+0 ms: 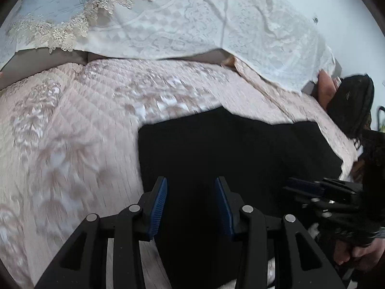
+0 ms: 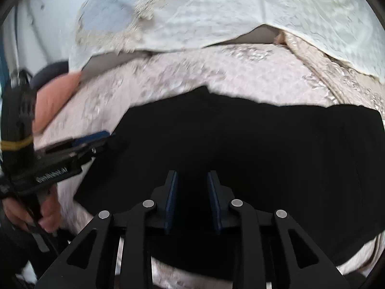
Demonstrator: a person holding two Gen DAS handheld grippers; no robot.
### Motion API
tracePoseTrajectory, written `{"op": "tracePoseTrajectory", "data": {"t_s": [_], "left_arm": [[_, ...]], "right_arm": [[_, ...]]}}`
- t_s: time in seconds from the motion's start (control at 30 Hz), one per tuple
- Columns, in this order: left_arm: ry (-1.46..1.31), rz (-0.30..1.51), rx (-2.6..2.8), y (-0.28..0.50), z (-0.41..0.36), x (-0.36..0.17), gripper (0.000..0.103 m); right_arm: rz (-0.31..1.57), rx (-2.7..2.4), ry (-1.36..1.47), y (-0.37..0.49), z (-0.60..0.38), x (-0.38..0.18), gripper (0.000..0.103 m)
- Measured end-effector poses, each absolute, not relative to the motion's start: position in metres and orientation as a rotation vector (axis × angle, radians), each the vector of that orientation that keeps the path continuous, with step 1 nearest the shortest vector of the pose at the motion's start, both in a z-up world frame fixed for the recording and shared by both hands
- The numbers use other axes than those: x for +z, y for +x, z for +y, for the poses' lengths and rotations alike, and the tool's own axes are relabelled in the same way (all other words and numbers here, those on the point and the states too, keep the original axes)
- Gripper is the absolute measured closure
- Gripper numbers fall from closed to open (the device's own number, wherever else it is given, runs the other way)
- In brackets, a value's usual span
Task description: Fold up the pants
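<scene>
The black pants (image 2: 240, 144) are seen lying flat and compact near the bed (image 1: 72, 120) front edge, so folding seems nearly finished, while the left gripper (image 1: 191, 192) and right gripper (image 2: 192, 187) are held open, empty.

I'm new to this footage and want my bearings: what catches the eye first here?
The black pants stand out at once, a dark slab lying on the pale pink quilt, in the middle of both views. Behind them a white lace cover is draped across the back. In front, the left gripper and right gripper hover over the pants with jaws apart and nothing between them.
</scene>
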State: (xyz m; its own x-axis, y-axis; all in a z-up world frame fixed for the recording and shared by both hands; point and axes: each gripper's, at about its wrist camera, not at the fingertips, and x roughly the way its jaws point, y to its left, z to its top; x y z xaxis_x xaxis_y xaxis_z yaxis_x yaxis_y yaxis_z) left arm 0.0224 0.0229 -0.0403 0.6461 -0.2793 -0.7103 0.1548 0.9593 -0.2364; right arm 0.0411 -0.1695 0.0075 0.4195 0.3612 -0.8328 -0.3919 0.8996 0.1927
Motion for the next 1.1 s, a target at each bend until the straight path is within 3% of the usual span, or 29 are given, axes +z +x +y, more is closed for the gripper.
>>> {"op": "tracePoseTrajectory", "data": {"t_s": [0.17,0.83,1.1], "left_arm": [[-0.143,0.842,-0.238,0.002,0.016,-0.042,0.059],[-0.092,0.857,-0.125,-0.027,0.001,-0.028,0.059],[-0.088,0.889,-0.161,-0.035,-0.004,-0.038,0.059]], "right_arm": [[0.986,0.408,-0.164,0.032,-0.168,0.015,0.077],[0.929,0.408,-0.150,-0.005,-0.179,0.035,0.077],[0.976,0.390,-0.179,-0.008,-0.181,0.016,0.077]]}}
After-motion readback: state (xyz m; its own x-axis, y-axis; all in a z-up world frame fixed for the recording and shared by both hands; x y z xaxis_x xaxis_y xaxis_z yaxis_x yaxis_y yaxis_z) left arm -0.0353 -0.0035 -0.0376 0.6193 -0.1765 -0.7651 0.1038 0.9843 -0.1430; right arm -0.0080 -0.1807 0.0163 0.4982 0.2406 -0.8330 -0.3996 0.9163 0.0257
